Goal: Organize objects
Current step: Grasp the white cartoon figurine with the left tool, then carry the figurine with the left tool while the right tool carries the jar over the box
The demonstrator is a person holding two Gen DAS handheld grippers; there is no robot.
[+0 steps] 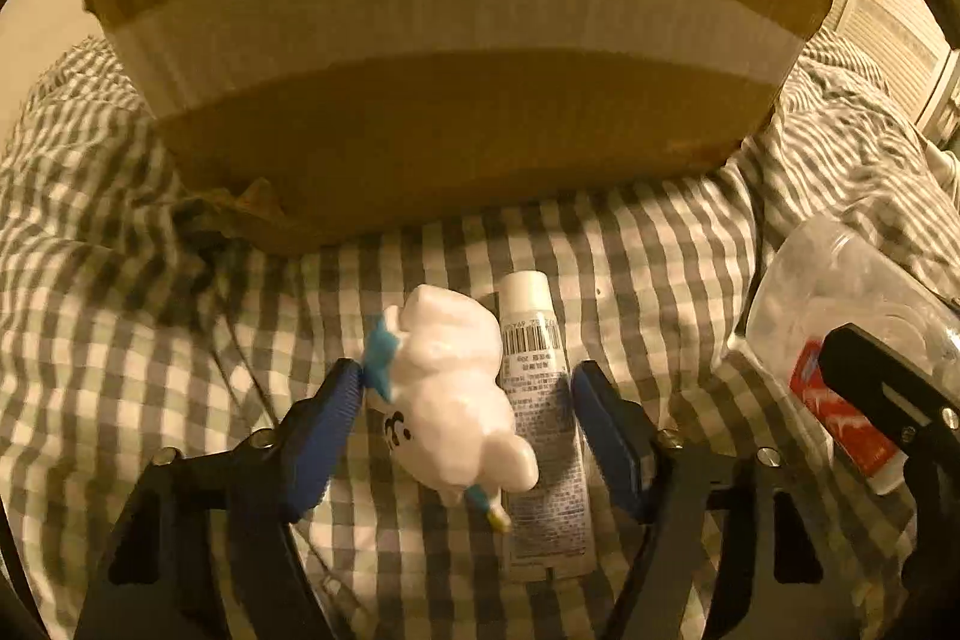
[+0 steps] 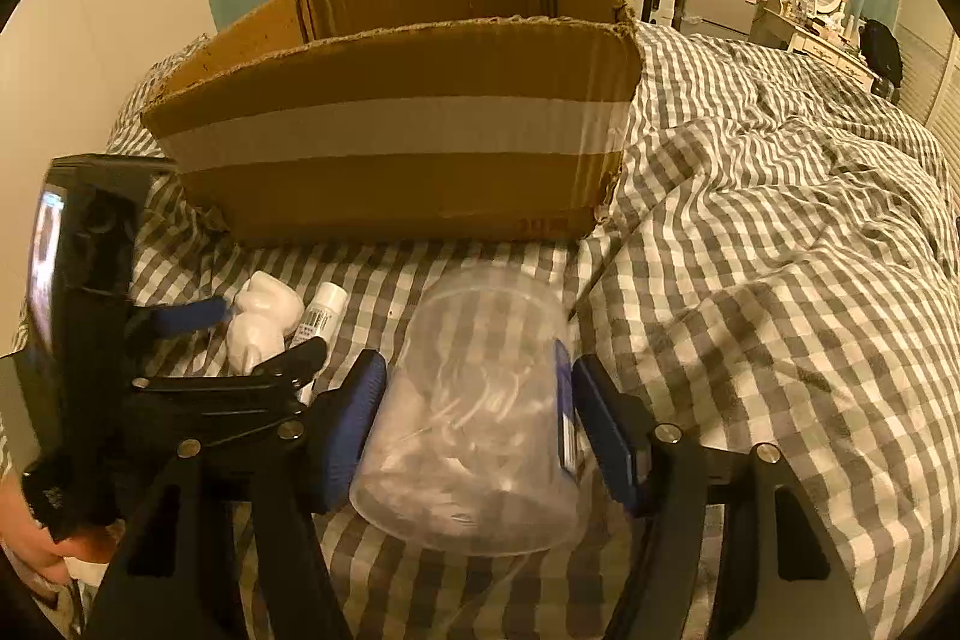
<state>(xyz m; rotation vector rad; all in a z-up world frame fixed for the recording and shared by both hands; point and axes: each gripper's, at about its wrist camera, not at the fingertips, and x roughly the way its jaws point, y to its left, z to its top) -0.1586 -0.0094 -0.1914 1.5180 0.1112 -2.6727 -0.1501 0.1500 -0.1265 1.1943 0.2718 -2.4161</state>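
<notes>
A white toy figure with a blue bow (image 1: 456, 388) and a white tube with a barcode (image 1: 543, 412) lie side by side on the checked bed cover. My left gripper (image 1: 468, 400) is open with both between its blue fingers; the left finger touches the bow. My right gripper (image 2: 477, 418) is open around a clear plastic jar (image 2: 480, 418) lying on its side; the left pad touches it, the right pad stands slightly off. An open cardboard box (image 2: 396, 130) with a pale tape band stands just beyond. The toy (image 2: 264, 322) and tube (image 2: 321, 316) also show in the right wrist view.
The checked bed cover (image 2: 750, 250) is rumpled into folds to the right of the box. The jar (image 1: 840, 316) and right gripper show at the right edge of the left wrist view. A green curtain, a dresser and a monitor stand far behind.
</notes>
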